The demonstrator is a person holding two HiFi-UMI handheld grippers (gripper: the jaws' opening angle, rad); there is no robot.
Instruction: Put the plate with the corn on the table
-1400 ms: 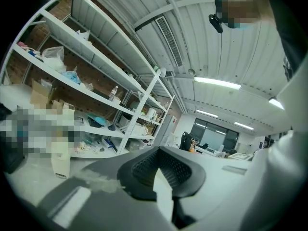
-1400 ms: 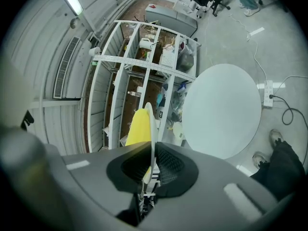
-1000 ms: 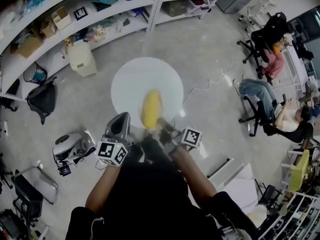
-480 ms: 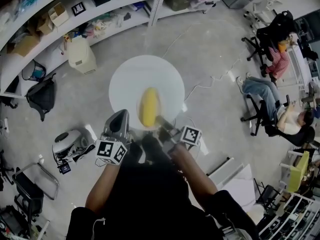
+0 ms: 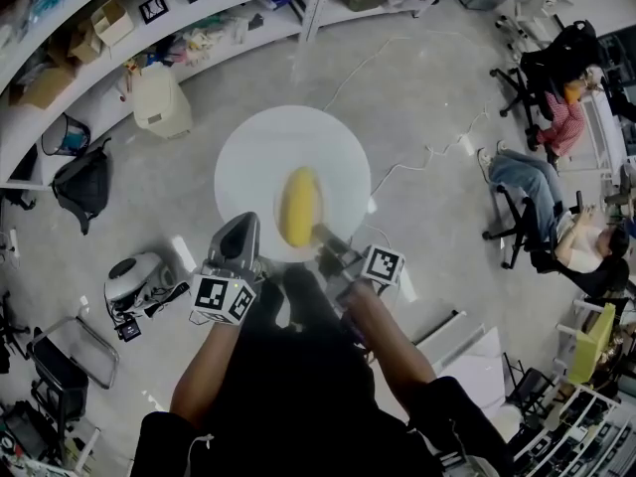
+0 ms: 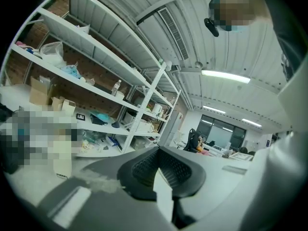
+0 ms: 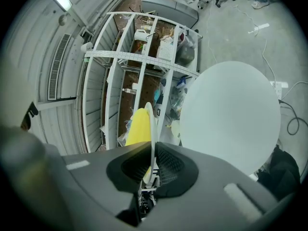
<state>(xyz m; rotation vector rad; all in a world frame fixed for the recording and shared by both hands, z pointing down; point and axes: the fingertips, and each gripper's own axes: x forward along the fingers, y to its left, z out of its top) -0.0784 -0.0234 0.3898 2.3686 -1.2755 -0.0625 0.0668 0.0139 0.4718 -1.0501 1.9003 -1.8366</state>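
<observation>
First, the right gripper view. The right gripper (image 7: 153, 150) has its two dark jaws clamped on the rim of a thin white plate (image 7: 152, 121), which shows edge-on and runs away from the camera. A yellow ear of corn (image 7: 138, 126) lies against the plate's left face. To the right, clear of the plate, is the round white table (image 7: 231, 114). The plate is not resting on it. White shelving (image 7: 139, 57) full of boxes and bags stands far behind.

Next, the left gripper view. The left gripper (image 6: 160, 160) points slightly upward toward long wall shelves (image 6: 96, 90) and a ceiling strip light (image 6: 225, 76). Its ribbed pads are pressed together on a thin white edge, which looks like the plate's rim.

Last, the head view, looking steeply down. Both grippers reach out from the person's dark sleeves, left and right, toward the near edge of the table. The corn sits between their tips, over the near half of the tabletop. White against white, the plate's outline is hard to pick out here. On the grey floor around the table are a black bag (image 5: 84, 172) at far left and a white cable (image 5: 417, 162). A seated person (image 5: 547, 202) is at far right.
</observation>
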